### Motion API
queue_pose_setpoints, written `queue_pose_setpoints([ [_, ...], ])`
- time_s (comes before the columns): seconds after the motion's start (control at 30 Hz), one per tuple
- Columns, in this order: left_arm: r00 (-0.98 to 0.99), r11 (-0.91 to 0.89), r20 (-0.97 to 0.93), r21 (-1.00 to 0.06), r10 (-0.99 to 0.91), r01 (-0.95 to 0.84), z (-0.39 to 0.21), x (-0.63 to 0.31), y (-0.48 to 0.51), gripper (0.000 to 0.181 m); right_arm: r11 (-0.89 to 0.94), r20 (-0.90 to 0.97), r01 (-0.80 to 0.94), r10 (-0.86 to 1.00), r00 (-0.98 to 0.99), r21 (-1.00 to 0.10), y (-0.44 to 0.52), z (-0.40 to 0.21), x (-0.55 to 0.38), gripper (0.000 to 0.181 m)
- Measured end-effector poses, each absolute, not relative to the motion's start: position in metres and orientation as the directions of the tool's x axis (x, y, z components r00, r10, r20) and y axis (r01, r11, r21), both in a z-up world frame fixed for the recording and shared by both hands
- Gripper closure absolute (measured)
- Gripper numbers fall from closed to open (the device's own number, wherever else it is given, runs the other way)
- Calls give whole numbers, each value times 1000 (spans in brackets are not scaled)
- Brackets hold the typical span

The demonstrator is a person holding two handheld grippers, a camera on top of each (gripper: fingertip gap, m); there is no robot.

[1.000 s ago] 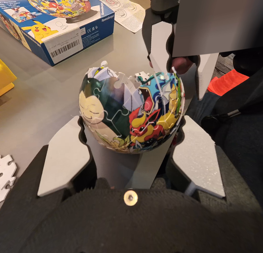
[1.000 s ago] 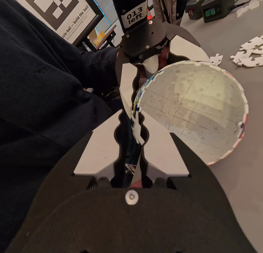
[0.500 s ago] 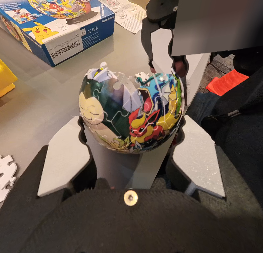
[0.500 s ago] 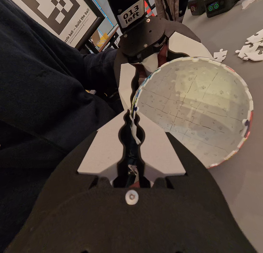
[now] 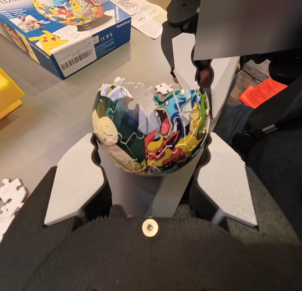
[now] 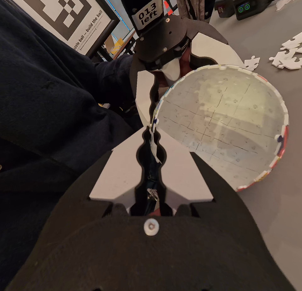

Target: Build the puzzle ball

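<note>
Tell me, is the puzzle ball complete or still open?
Still open. The puzzle ball is a partial shell: the right wrist view looks into its white hollow inside, and its rim shows free tabs.

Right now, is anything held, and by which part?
The left tool cradles the colourful half-built puzzle ball by its sides; the right tool pinches its rim.
</note>
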State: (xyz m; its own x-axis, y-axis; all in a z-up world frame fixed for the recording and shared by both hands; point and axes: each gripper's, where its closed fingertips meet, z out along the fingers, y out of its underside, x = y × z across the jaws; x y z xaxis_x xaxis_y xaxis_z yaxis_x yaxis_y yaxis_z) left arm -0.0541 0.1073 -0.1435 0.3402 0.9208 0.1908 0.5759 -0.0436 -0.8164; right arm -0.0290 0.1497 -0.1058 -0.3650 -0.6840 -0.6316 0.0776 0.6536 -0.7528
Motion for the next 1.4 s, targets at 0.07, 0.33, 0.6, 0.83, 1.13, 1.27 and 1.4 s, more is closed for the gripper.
queue_pose_setpoints([
  [0.07, 341, -46, 188, -816, 921, 576, -144, -54, 107, 60, 655, -636, 84, -682, -361, -751, 149, -106, -29, 179],
  [0.33, 339, -62, 171, -813, 925, 578, -145, -54, 107, 60, 673, -657, 98, -665, -356, -734, 148, -105, -28, 180],
  [0.6, 339, -74, 160, -809, 927, 583, -146, -54, 107, 59, 672, -656, 99, -662, -363, -734, 148, -106, -27, 180],
  [0.83, 331, -70, 155, -813, 931, 578, -144, -54, 106, 60, 683, -665, 102, -649, -370, -723, 147, -106, -26, 180],
  [1.13, 332, -73, 154, -811, 931, 581, -145, -54, 106, 60, 680, -654, 85, -652, -384, -728, 145, -106, -26, 180],
  [1.27, 327, -61, 165, -811, 931, 583, -144, -53, 104, 61, 681, -659, 97, -646, -385, -725, 144, -105, -27, 181],
  [1.4, 327, -34, 191, -819, 926, 573, -139, -52, 102, 65, 688, -667, 103, -640, -382, -719, 142, -103, -27, 162],
])
